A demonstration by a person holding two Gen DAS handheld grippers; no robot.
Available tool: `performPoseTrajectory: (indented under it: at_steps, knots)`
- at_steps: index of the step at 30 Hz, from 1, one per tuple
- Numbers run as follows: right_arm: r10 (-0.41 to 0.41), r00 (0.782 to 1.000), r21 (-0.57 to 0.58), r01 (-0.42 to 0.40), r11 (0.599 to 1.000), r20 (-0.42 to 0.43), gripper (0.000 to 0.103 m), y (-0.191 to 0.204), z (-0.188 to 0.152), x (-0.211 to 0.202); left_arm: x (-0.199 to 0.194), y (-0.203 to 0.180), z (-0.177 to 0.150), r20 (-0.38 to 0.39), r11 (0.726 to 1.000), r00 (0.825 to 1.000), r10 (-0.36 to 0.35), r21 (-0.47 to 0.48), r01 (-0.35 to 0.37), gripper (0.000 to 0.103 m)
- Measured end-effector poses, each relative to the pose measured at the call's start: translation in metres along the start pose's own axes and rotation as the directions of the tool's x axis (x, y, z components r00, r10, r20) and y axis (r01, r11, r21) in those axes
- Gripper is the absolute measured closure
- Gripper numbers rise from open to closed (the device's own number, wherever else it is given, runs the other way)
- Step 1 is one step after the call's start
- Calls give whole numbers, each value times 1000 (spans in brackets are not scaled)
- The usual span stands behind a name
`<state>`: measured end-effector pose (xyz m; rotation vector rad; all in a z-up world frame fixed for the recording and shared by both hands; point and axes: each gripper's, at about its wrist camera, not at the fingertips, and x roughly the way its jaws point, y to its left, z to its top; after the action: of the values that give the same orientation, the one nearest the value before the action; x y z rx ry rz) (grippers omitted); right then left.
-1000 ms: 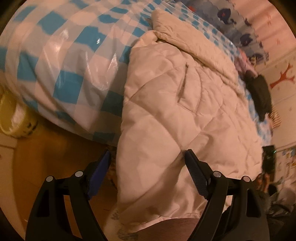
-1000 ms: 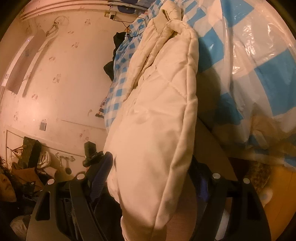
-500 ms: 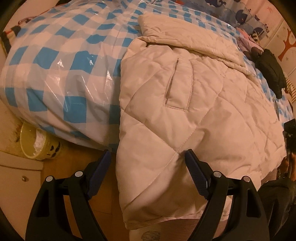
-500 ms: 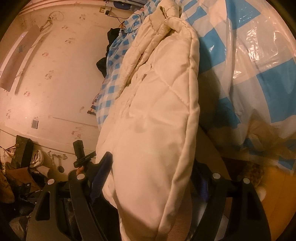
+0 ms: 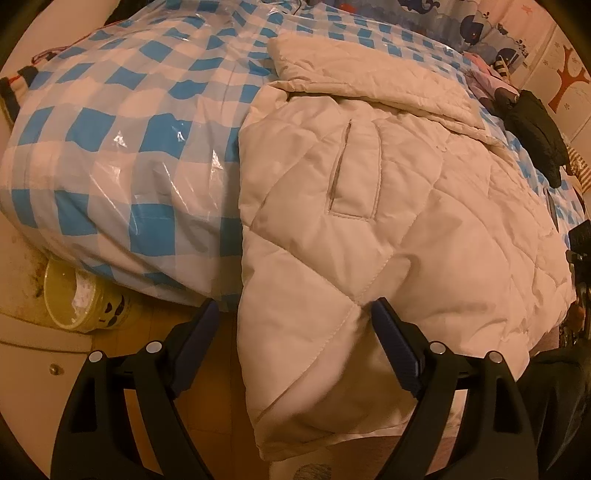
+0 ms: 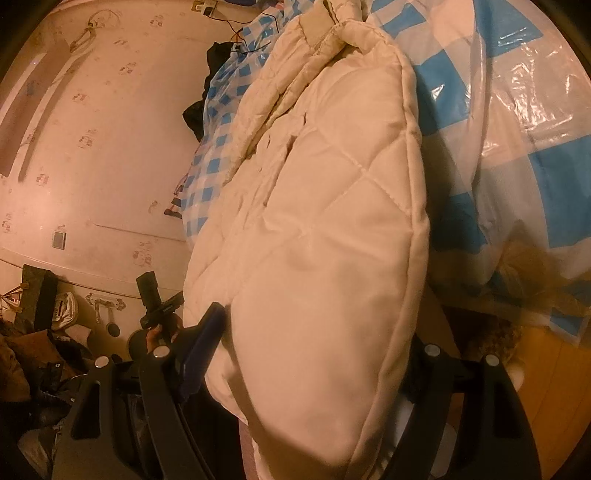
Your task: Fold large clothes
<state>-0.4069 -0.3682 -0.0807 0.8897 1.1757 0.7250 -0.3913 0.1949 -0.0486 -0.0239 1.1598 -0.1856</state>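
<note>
Quilted cream jacket now fills less view; left fingers spread, right fingers likewise.

Item: a cream quilted jacket, puffy, stitched in a diamond pattern.
Position: it lay spread on a bed, on top of a blue-and-white checked cover under clear plastic, with its lower part draped over the bed's edge towards the floor.
Pocket: a slanted welt pocket faced up on the upper panel.
Sleeve: one sleeve was folded across the top of the body, running towards the far side.
Edge: seen from the right wrist, the jacket showed a thick rounded seam down its side, bulging outward.
Collar end: a ribbed beige band sat at the far end.
</note>
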Motion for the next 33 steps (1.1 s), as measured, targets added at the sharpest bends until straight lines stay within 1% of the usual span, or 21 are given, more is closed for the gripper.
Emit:
performPoseTrajectory:
  at_steps: [5, 9, 13, 14, 16, 19, 22, 24, 25, 28, 29, 30, 31, 32, 33]
  knots:
    - [-45, 999, 4, 45, 999, 2, 26, 1, 2, -2, -1, -2, 1, -1, 1000, 1000, 20, 22, -20, 22]
    - [-89, 996, -17, 89, 996, -6, 26, 4, 2, 0, -1, -2, 1, -3, 999, 1000, 31, 30, -31, 19]
    - [-115, 993, -87, 113, 990, -19, 27, 17, 2, 0, -1, -1, 1, -5, 999, 1000, 19, 34, -19, 19]
    - [-126, 992, -99, 123, 987, -25, 29, 20, 2, 1, -1, 1, 2, -7, 1000, 1000, 9, 29, -9, 19]
    - [-148, 988, -116, 143, 983, -35, 30, 25, 3, 2, 1, 4, 2, -12, 1000, 1000, -11, 17, 11, 18]
    - [-154, 987, -115, 148, 982, -43, 29, 26, 4, 2, 3, 9, 2, -21, 999, 998, -52, -3, 52, 18]
    - [-130, 990, -84, 125, 989, -58, 29, 20, 4, 3, 8, 17, 1, -33, 992, 992, -125, -37, 124, 18]
    - [-104, 992, -57, 100, 993, -70, 28, 15, 3, 4, 15, 28, 0, -42, 976, 978, -204, -85, 200, 17]
    - [-94, 993, -44, 91, 995, -73, 28, 12, 3, 4, 19, 34, 0, -47, 964, 968, -247, -118, 240, 17]
    - [-66, 995, -20, 64, 998, -80, 27, 7, 3, 4, 28, 47, -4, -41, 926, 941, -337, -197, 323, 17]
    - [-58, 995, -17, 57, 998, -83, 28, 6, 2, 5, 29, 48, -5, -38, 922, 938, -344, -204, 330, 17]
    - [-53, 995, -19, 51, 998, -85, 28, 7, 2, 6, 27, 47, -6, -30, 925, 941, -337, -198, 325, 17]
    - [-50, 995, -32, 48, 998, -83, 28, 8, 1, 6, 25, 42, -7, -19, 935, 949, -316, -177, 308, 17]
    - [-45, 996, -45, 42, 998, -78, 37, 10, 0, 5, 23, 40, -7, -11, 943, 954, -299, -158, 293, 17]
    - [-41, 996, -55, 37, 998, -74, 55, 13, 0, 5, 20, 36, -6, 1, 953, 961, -276, -133, 274, 23]
